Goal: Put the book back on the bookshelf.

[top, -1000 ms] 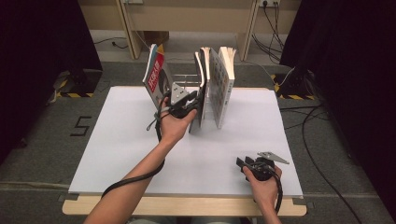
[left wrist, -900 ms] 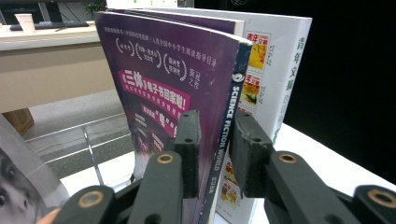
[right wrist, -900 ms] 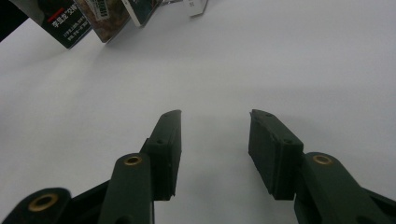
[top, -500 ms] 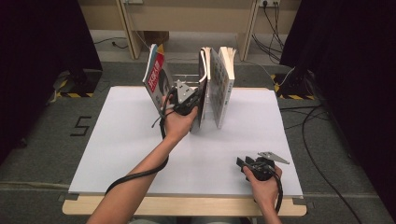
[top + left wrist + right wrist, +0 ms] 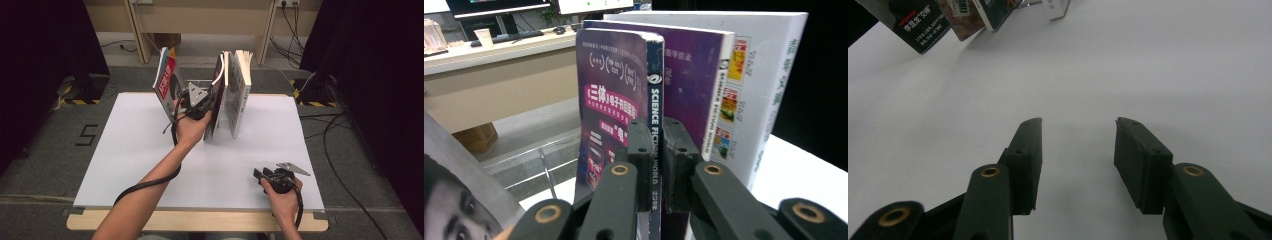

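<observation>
Several books stand upright at the far middle of the white table point(image 5: 125, 150). My left gripper point(image 5: 209, 104) point(image 5: 656, 135) is shut on the spine of a thin purple science-fiction magazine point(image 5: 614, 100) point(image 5: 218, 92); its jaws have just been closing on that spine, then eased open a touch, and the pads still press on it. Behind it stand a second purple book point(image 5: 694, 80) and a thick white book point(image 5: 769, 75) point(image 5: 239, 95). My right gripper point(image 5: 260, 176) point(image 5: 1078, 135) rests near the table's front right, open, with bare table between its fingers.
A red-covered magazine point(image 5: 167, 82) leans to the left of my left gripper, its back cover near the lens point(image 5: 454, 200). A thin metal rack point(image 5: 544, 165) holds the books. Cables and desk legs point(image 5: 140, 30) lie beyond the table's far edge.
The left gripper's jaws have closed on the purple magazine's spine and the hand has edged slightly toward the books. The right hand has stayed put.
</observation>
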The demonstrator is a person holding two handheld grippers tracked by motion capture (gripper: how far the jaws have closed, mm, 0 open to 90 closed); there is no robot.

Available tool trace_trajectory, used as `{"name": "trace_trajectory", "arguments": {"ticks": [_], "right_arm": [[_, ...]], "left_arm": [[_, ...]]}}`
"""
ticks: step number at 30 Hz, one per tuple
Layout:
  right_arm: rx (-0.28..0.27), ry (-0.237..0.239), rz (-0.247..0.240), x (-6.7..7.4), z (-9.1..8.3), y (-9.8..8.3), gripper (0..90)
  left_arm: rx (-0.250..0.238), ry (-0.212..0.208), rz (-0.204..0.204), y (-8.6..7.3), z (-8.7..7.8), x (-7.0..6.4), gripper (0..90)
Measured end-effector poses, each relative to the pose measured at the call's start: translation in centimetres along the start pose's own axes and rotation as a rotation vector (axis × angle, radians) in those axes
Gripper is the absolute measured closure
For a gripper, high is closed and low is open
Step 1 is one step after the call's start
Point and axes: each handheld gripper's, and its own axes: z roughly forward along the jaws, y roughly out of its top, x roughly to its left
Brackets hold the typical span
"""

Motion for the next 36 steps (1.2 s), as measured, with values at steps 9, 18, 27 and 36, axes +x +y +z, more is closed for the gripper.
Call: {"name": "trace_trajectory", "arguments": {"ticks": [9, 18, 27, 36], "right_arm": [[0.002, 0.000, 0.000, 0.1, 0.0, 0.0, 55.1], [0.003, 0.001, -0.003, 0.1, 0.1, 0.0, 55.0], [0.001, -0.004, -0.008, 0.1, 0.0, 0.0, 55.1], [0.002, -0.002, -0.004, 0.3, 0.1, -0.1, 55.1]], "left_arm": [[-0.005, -0.031, -0.034, -0.4, -0.2, 0.1, 71.0], [-0.009, -0.054, -0.057, -0.6, -1.1, 0.5, 66.7], [-0.006, -0.085, -0.094, -1.0, -2.3, 1.0, 63.1], [0.015, -0.082, -0.121, -1.7, -3.6, 2.4, 63.5]]}}
